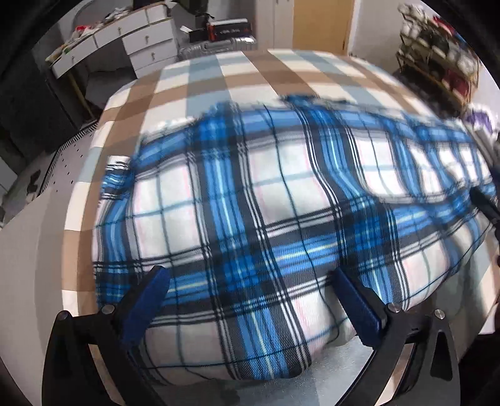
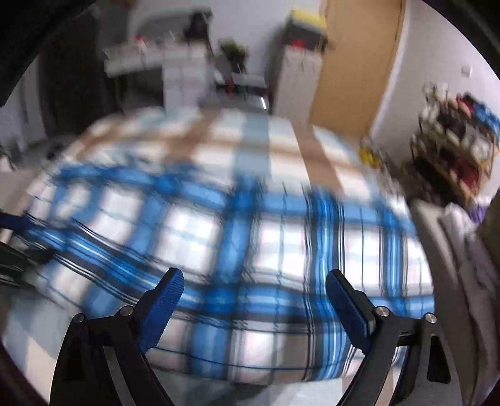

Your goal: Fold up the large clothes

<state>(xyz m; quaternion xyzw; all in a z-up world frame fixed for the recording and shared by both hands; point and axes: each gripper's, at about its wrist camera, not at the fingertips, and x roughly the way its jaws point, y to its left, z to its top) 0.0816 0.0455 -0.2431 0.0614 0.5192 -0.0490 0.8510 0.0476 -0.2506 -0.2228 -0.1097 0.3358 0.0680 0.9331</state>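
Note:
A blue, white and black plaid cloth [image 1: 250, 212] lies spread in a wide folded band across a bed with a beige, white and pale blue checked cover [image 1: 243, 75]. My left gripper [image 1: 250, 274] hovers open over the cloth's near edge, with nothing between its blue-padded fingers [image 1: 147, 299]. In the right wrist view the same plaid cloth [image 2: 237, 243] is blurred by motion. My right gripper [image 2: 254, 281] stands open above its near edge and holds nothing. The right gripper's tip shows at the far right of the left wrist view, and the left one's at the far left of the right wrist view.
A white desk with drawers [image 1: 140, 40] and a silver suitcase [image 1: 218, 47] stand beyond the bed. A wooden door [image 1: 322, 25] is behind. A shelf rack of shoes [image 1: 437, 53] stands at the right. Grey fabric [image 2: 453, 265] lies by the bed's right side.

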